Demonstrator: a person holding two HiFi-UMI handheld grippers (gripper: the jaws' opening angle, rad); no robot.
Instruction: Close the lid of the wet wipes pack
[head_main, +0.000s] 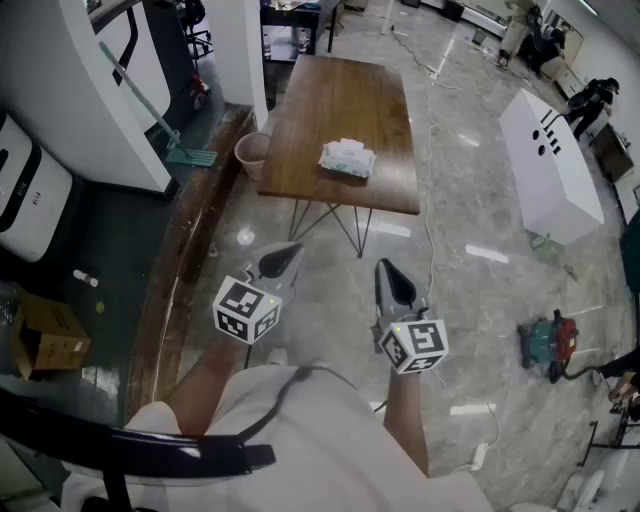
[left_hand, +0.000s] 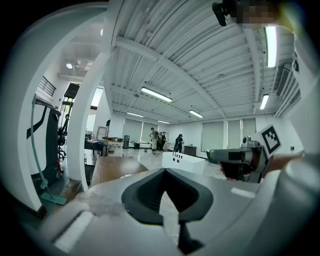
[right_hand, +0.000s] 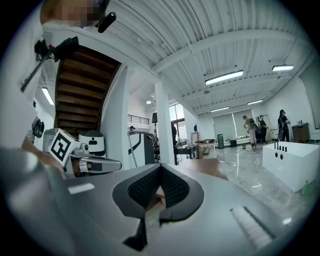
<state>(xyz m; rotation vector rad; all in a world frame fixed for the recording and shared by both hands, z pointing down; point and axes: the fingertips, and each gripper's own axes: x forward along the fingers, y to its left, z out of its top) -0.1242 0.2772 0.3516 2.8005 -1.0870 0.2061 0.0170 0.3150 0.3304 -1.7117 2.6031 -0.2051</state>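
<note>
The wet wipes pack (head_main: 347, 158), white and pale green, lies near the front of a long brown wooden table (head_main: 340, 100), far ahead of me. Whether its lid stands up I cannot make out at this distance. Both grippers hang over the grey floor close to my body, well short of the table. My left gripper (head_main: 285, 252) (left_hand: 165, 171) has its jaws together with nothing between them. My right gripper (head_main: 390, 270) (right_hand: 160, 166) is also shut and empty. The two are side by side and level, each showing in the other's view.
A pink bucket (head_main: 251, 153) stands at the table's left side beside a white pillar. A white slanted box (head_main: 550, 175) stands to the right, a red and green machine (head_main: 548, 343) lies on the floor, and a cardboard box (head_main: 40, 335) sits at left. People stand far back.
</note>
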